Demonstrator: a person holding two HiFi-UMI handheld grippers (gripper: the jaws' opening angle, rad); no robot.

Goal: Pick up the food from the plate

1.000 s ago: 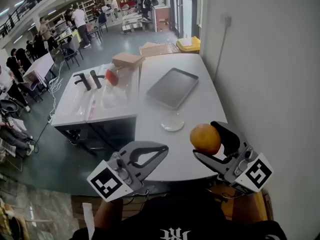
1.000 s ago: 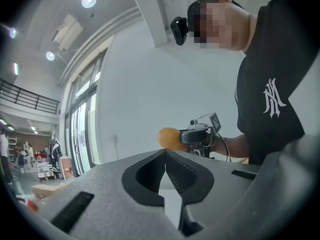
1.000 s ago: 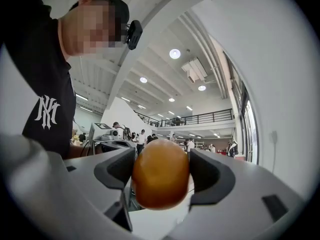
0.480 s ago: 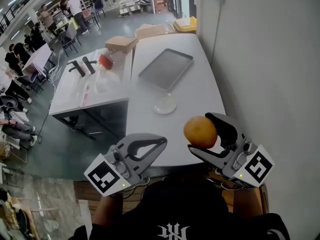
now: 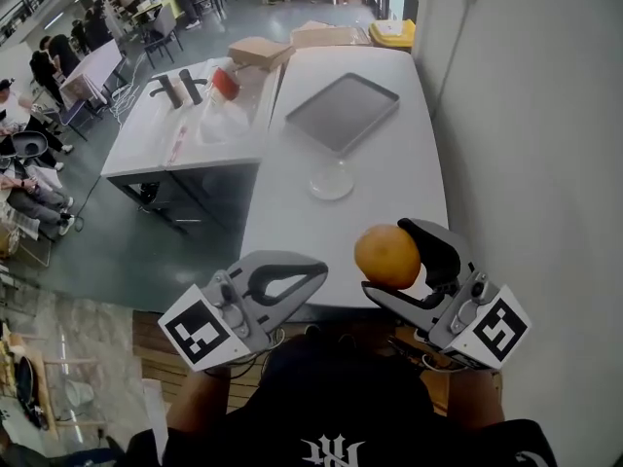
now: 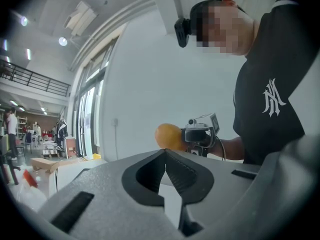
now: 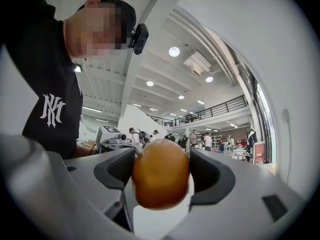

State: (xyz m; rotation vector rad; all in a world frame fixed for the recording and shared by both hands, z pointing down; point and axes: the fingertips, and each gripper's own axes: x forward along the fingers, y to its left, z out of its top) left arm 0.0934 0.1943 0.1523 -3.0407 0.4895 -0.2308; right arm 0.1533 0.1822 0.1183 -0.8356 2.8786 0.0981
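In the head view the right claw (image 5: pixel 389 260) is clenched on the food, a round orange fruit (image 5: pixel 385 252), one jaw over its far side and the other under its near side, so the fruit is held in the air above the near edge of the white surface (image 5: pixel 414 178); the small pale plate (image 5: pixel 332 179) lies bare on that surface, well ahead of this claw and slightly to its left; farther ahead of the plate lies a flat grey tray (image 5: pixel 342 112), set at an angle; the left claw (image 5: pixel 318 277) hovers to the left of the right claw, just off the near edge of the surface, its jaws pressed together on nothing; each claw carries a cube with square markers at its rear, close to the person's body; beyond the left claw stands a second white table (image 5: pixel 146 154) with dark handled tools and a clear bag on it, and a cardboard box (image 5: pixel 261 52) sits at its far end. In the left gripper view the two grey jaws meet at their tips with nothing between them; straight past those tips the orange fruit shows, gripped by the other claw, and the person's black shirt (image 6: pixel 274 101) fills the right side. In the right gripper view the fruit sits squarely between the two jaws, touching both pads and filling the gap; behind this claw's jaws, people (image 7: pixel 200 140) stand under a railed balcony (image 7: pixel 210 109).
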